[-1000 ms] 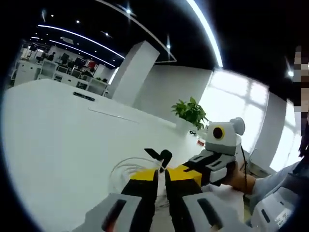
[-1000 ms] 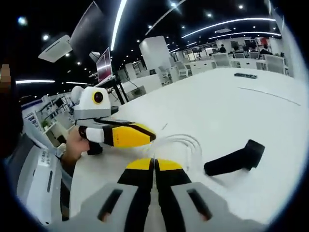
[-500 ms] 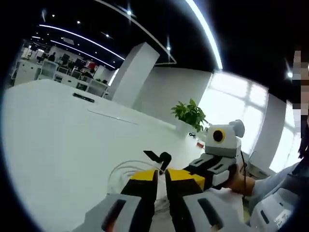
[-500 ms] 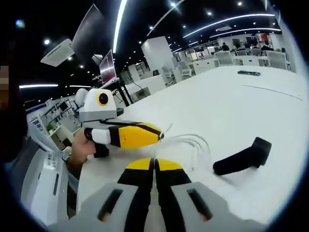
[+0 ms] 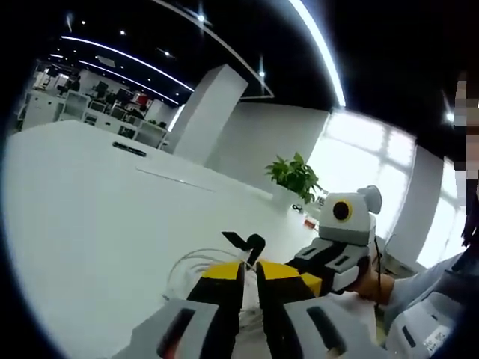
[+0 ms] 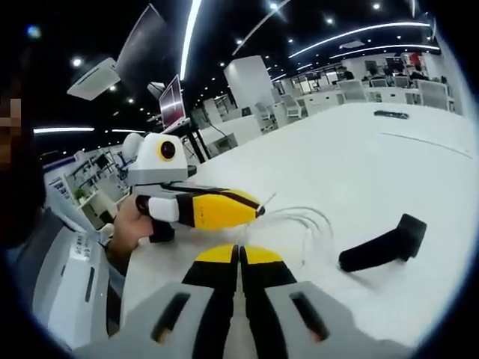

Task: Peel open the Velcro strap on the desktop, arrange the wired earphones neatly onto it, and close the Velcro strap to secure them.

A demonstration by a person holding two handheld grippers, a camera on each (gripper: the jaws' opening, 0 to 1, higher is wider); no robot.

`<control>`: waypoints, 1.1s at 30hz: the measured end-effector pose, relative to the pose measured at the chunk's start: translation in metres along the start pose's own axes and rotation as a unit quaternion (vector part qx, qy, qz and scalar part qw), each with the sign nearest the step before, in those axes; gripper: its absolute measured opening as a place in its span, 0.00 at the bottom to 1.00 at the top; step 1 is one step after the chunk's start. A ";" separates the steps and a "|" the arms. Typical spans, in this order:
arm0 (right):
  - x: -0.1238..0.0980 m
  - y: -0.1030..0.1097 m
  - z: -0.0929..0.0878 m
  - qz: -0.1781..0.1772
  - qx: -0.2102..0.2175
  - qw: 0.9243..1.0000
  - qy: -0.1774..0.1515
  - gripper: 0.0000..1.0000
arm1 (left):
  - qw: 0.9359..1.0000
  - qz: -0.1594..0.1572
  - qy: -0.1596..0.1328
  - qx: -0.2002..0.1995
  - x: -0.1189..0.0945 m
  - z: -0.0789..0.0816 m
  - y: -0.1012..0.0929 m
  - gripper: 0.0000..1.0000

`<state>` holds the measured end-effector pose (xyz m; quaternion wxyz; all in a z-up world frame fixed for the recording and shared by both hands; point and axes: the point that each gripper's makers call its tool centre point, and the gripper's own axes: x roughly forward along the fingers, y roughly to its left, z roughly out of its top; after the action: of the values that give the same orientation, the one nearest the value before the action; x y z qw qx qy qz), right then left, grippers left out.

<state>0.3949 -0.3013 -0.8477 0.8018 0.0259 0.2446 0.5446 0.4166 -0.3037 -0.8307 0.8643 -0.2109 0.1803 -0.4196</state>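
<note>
Right gripper view: earphones (image 6: 303, 224) beside strap (image 6: 382, 245).

Velcro strap (image 6: 383, 246): black, closed, one end looped; lies flat on the white desktop.
Wired earphones (image 6: 305, 224): white cable, loosely coiled beside strap, apart.

- The wired earphones (image 6: 303, 224) are laid in a loose coil on the table (image 6: 352, 161), just beyond the tip of the left gripper (image 6: 258, 211).
- The Velcro strap (image 6: 383, 245) is placed on the table beside the coil, on the side away from the left gripper, slightly apart from the cable.
- In the left gripper view, the wired earphones (image 5: 196, 263) are found just ahead of the left gripper (image 5: 248, 271), with the Velcro strap (image 5: 245, 242) behind them.
- The right gripper (image 5: 314, 263) is held beside the coil.
- A potted plant (image 5: 296, 176) is set near the table's far edge.
</note>
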 end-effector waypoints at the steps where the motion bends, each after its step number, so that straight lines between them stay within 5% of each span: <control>1: 0.000 0.000 0.000 0.000 0.000 1.000 0.000 0.04 | 1.000 0.000 0.000 -0.002 0.000 0.000 0.001 0.11; 26: 0.004 0.006 -0.002 0.007 -0.034 0.999 0.005 0.04 | 0.999 -0.024 -0.001 -0.044 0.001 0.002 -0.002 0.09; 33: -0.003 0.002 0.006 -0.002 -0.038 0.999 -0.011 0.06 | 0.998 -0.020 -0.022 -0.049 -0.006 0.010 0.001 0.06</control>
<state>0.3951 -0.3023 -0.8409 0.8058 0.0010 0.2155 0.5516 0.4191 -0.2963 -0.8218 0.8483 -0.2654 0.1770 -0.4225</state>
